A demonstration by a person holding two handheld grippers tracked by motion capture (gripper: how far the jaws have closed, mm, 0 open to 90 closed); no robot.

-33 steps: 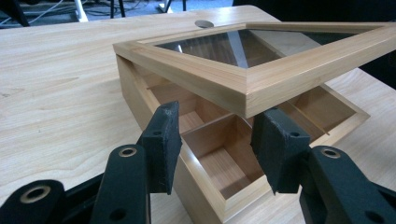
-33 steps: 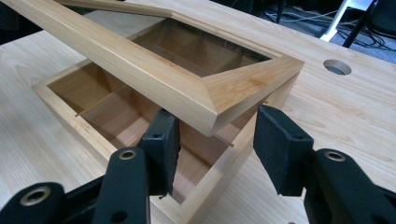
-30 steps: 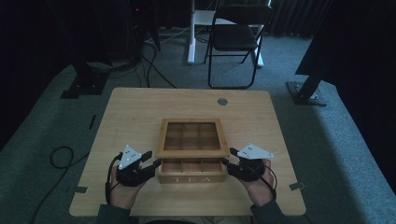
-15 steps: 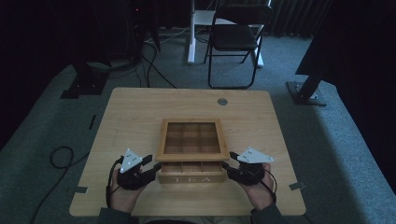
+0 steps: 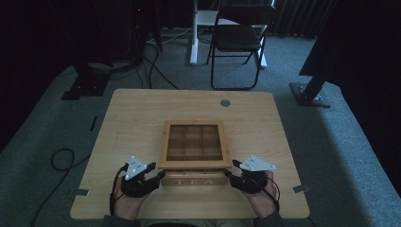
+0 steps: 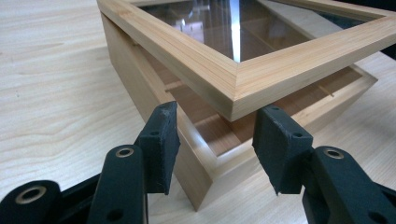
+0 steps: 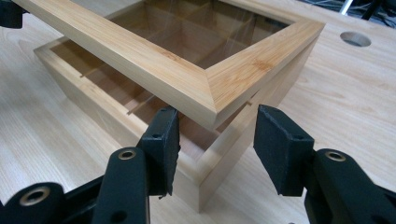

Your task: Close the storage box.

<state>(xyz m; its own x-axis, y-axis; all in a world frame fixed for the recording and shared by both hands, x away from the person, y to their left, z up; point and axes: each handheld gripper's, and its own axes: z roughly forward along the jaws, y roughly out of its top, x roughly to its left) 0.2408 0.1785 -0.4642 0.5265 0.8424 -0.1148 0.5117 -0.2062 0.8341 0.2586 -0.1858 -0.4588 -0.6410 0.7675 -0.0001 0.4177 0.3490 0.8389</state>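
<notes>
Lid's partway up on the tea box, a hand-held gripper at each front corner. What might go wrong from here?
1. Both hand-held grippers, left and right, stand open around the lid's front corners, seemingly unclamped; it may slip and drop shut.
2. Uneven lifting could twist the lid.
3. Nothing holds the box; it may slide on the table.

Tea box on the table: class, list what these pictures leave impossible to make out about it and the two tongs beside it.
- Tea box contents: in the high view, the raised glass lid covers them and the picture is dim.
- Whether the left tongs touch the lid corner: left gripper view, contact unclear.
- Same for the right tongs: right gripper view.
- Lid hinges: the lid hides the box's far side in each view.
</notes>
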